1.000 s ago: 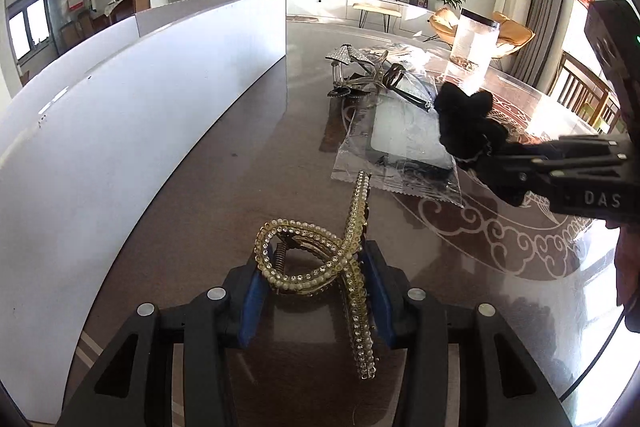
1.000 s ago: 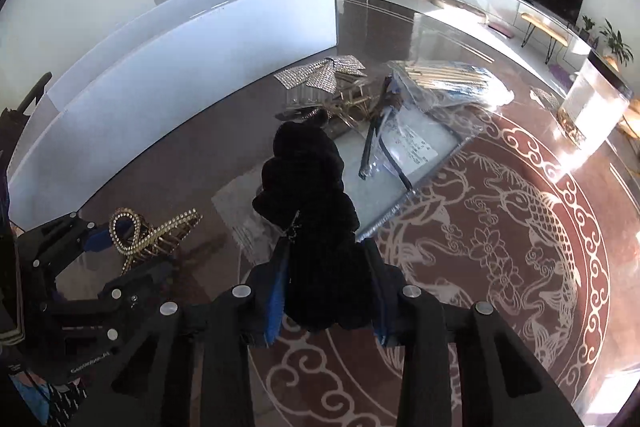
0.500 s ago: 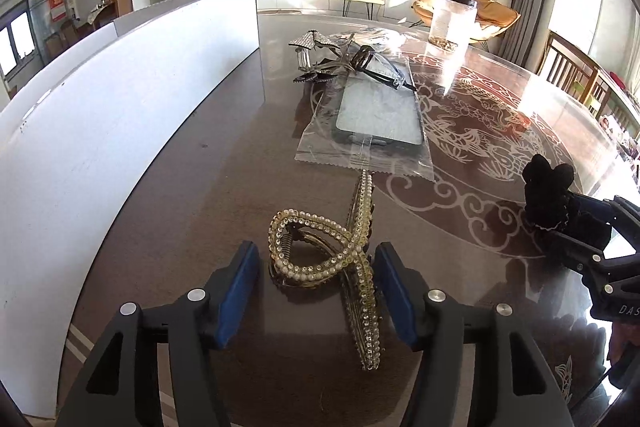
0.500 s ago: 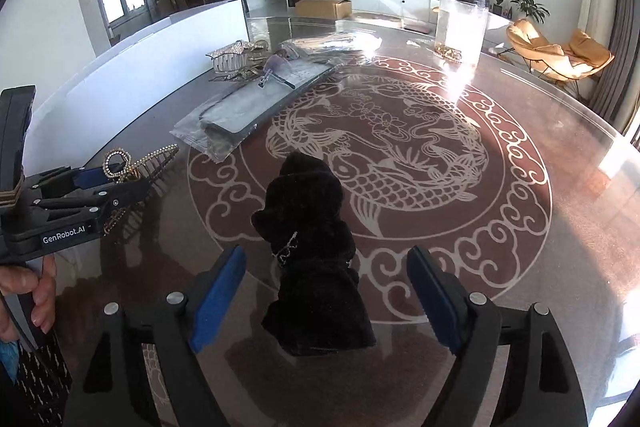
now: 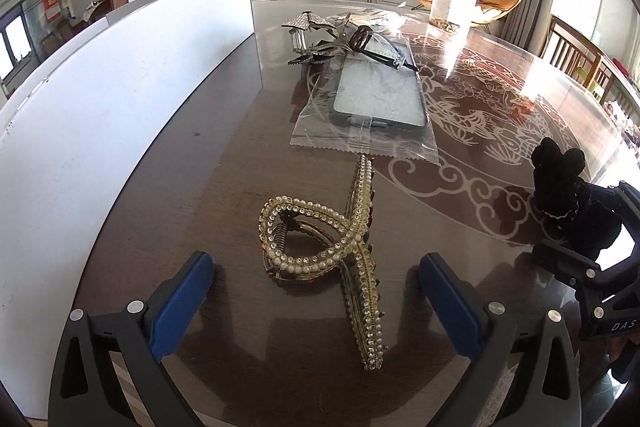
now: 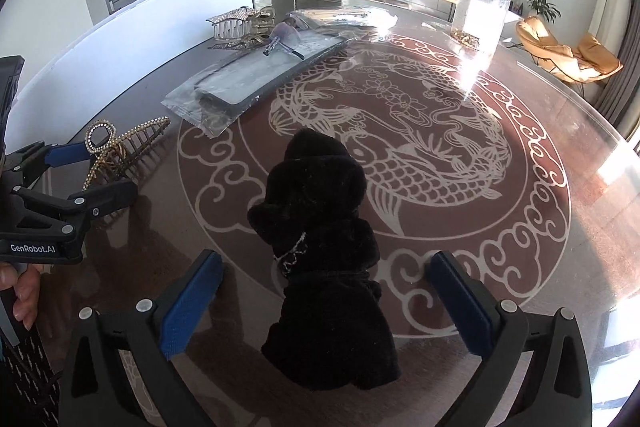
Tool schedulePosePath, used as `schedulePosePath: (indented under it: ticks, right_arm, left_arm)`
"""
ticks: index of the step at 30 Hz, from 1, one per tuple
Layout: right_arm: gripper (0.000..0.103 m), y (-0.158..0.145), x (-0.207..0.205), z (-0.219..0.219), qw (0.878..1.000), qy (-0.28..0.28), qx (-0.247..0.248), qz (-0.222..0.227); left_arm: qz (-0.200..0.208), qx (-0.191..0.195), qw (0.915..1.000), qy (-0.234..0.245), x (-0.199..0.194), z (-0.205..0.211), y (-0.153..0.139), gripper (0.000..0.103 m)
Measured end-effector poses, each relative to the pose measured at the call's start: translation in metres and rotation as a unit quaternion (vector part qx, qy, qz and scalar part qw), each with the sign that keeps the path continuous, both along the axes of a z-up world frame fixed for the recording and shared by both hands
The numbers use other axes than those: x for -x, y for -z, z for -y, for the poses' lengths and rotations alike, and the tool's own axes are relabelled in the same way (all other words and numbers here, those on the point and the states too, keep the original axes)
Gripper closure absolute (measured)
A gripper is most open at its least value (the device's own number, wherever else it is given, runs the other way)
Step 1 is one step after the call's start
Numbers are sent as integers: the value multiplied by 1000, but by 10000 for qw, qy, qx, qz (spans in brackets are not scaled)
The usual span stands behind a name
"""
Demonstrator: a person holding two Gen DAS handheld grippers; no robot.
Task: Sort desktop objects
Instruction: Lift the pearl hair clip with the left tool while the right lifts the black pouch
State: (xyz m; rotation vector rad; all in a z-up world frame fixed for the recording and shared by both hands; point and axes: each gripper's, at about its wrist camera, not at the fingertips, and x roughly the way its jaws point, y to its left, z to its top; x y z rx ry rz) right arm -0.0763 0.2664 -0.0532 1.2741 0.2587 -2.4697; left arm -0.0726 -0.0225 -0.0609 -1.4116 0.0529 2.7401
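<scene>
The left gripper (image 5: 316,291) has its jaws spread wide, touching nothing. Between them on the table (image 5: 224,155) lies a gold hair clip (image 5: 336,247) set with pearls and rhinestones, clear of both blue pads. At 12 o'clock from the clip lies a phone case in a clear bag (image 5: 376,107), and beyond that a heap of more hair clips (image 5: 316,43) with a pair of glasses (image 5: 380,47). A white board (image 5: 100,99) stands along the table at 9 to 11 o'clock.

The right gripper (image 6: 324,303) also has its jaws wide apart. A black fuzzy hair clip (image 6: 320,247) rests on the table between them, free of both pads, on the fish pattern (image 6: 420,131). At 1 o'clock, well apart, stands a clear box (image 6: 480,15).
</scene>
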Motion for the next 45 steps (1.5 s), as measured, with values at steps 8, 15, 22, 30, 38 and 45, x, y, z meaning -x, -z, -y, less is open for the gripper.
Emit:
schedulePosePath:
  ticks: [8,15,22,30,38,45]
  right_arm:
    - [0,0,0,0,10000,1,0,-1]
    - [0,0,0,0,10000,1,1,0]
    - [0,0,0,0,10000,1,1,0]
    - [0,0,0,0,10000,1,1,-1]
    - [5,-1,-3,1,9999,-109,21,-29]
    - [64,-11,-15,-6,9986,76,489,-167]
  left_arm:
    - [1,0,10000,0,0,0,0,0]
    - [1,0,10000,-1,0,0,0,0]
    - [-1,9,10000,-8,0,0,1,0]
    - [1,10,10000,-7,0,0,1,0]
    - [-129,-11,9997,215,-4,-4,-2,22]
    - [-317,96,9985,427,-9,-15,-7,56]
